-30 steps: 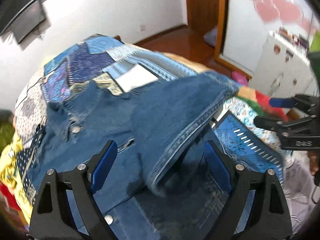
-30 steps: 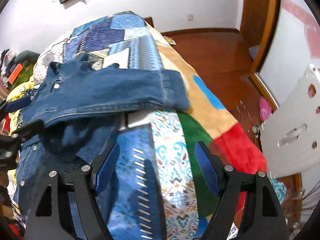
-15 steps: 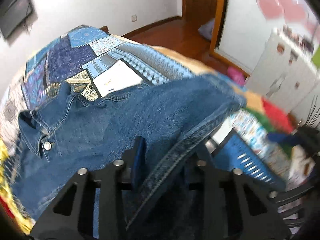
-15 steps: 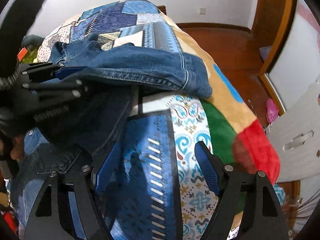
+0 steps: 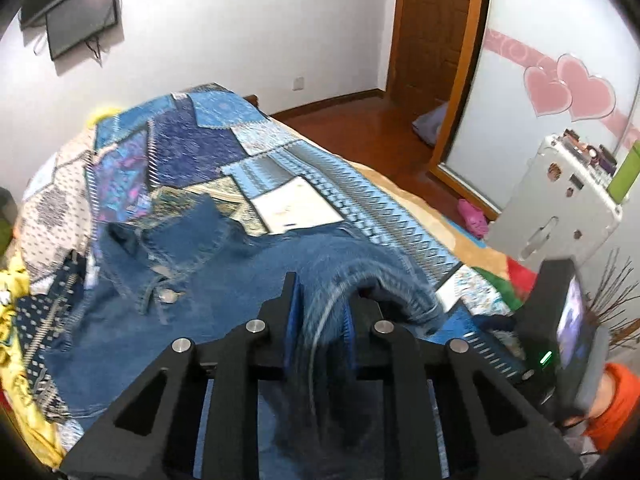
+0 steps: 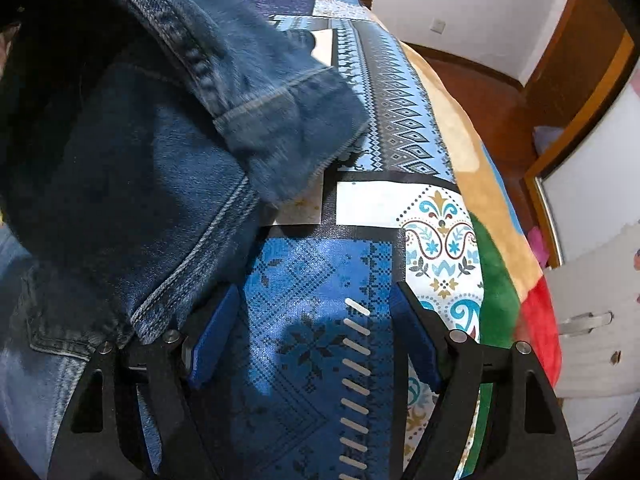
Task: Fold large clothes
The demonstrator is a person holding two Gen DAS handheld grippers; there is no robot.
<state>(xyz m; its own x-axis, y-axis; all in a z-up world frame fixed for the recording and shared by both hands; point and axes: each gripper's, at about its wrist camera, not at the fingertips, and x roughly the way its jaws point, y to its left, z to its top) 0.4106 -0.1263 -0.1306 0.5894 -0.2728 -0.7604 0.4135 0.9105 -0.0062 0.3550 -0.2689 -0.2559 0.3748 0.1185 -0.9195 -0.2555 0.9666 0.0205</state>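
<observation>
- Left wrist view: left gripper (image 5: pixel 320 312) with jaws closing on the hem band of a sleeve (image 5: pixel 384 276) of the denim jacket (image 5: pixel 208 288); cloth plainly between the blue pads, folded over them and blurred.
- Same view: rest of jacket spread on the bed (image 5: pixel 304 184), over a patchwork quilt (image 5: pixel 192 148); collar and a metal button (image 5: pixel 168 296) to the left, crumpled rather than flat.
- Same view: beyond the bed, a wooden floor, a door and a white cabinet (image 5: pixel 560 216); an orange sleeve (image 5: pixel 616 404) at the lower right edge.
- Right wrist view: right gripper (image 6: pixel 316 332) with jaws spread wide and nothing between them, only the blue quilt (image 6: pixel 312 280) below; left pad just beside the jacket's side seam, contact not clear.
- Same view: jacket (image 6: pixel 132 184) filling the upper left, sleeve cuff (image 6: pixel 288 120) hanging raised above the quilt.
- Handling, as a judgement: thick denim, heavy for cloth, soft yet stiff enough to hold creases and resist sharp folds; not slippery, not fragile.
- Best hold, as a judgement: doubled seams, cuff or hem band, where the stitching gives the pads a firm ridge; for the free gripper, the side seam close by.
</observation>
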